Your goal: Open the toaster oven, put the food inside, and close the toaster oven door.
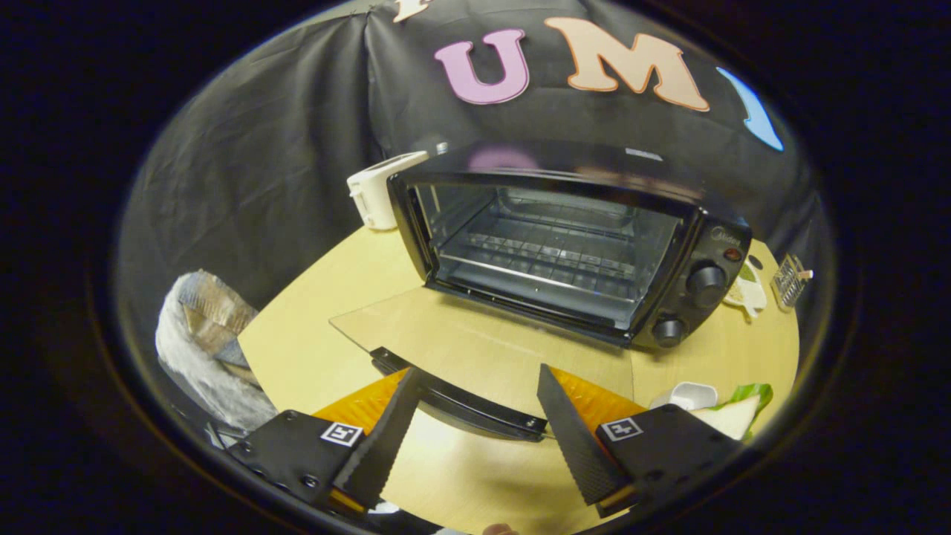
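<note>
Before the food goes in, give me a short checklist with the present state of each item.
1. Toaster oven door fully open, lying flat: ok.
2. Rack inside bare: ok.
3. Gripper open, its fingers either side of the door handle, not pressing on it: ok.
4. Food in the gripper: not ok; the sandwich lies beside the right finger.
5. White cup clear of the sandwich: cannot tell.
</note>
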`<state>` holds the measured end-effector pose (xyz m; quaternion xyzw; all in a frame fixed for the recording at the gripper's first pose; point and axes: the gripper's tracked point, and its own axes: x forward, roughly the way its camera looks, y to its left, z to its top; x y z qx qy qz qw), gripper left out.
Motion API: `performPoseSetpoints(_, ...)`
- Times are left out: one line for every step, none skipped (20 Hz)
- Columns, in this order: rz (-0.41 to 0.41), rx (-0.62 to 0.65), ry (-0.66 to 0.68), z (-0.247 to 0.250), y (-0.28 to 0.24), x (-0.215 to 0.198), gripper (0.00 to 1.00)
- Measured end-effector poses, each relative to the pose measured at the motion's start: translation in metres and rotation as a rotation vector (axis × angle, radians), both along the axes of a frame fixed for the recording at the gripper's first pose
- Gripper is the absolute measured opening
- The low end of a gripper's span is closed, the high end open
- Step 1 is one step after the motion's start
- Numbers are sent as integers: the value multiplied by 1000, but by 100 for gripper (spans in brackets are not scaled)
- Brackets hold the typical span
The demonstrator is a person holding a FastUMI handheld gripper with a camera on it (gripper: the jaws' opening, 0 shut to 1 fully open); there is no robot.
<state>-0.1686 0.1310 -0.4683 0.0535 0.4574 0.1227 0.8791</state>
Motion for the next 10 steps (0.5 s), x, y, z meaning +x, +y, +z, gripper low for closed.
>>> performPoseSetpoints(20, -13, 0, -4, 1, -3, 100)
performPoseSetpoints(44, -29, -2, -7, 2, -5, 100)
performPoseSetpoints(64, -43, -5, -11, 2, -8, 100)
performPoseSetpoints(75, -50, -1, -13, 2, -10, 100)
performPoseSetpoints(81, -50, 9, -17, 3, -14, 100)
performPoseSetpoints(80, -44, 26, -22, 4, -17, 100)
performPoseSetpoints(79, -38, 53, -29, 5, -22, 100)
performPoseSetpoints(77, -30, 77, -34, 5, -26, 100)
performPoseSetpoints(76, -24, 102, -39, 5, -32, 100)
performPoseSetpoints(74, -23, 113, -42, 5, -35, 100)
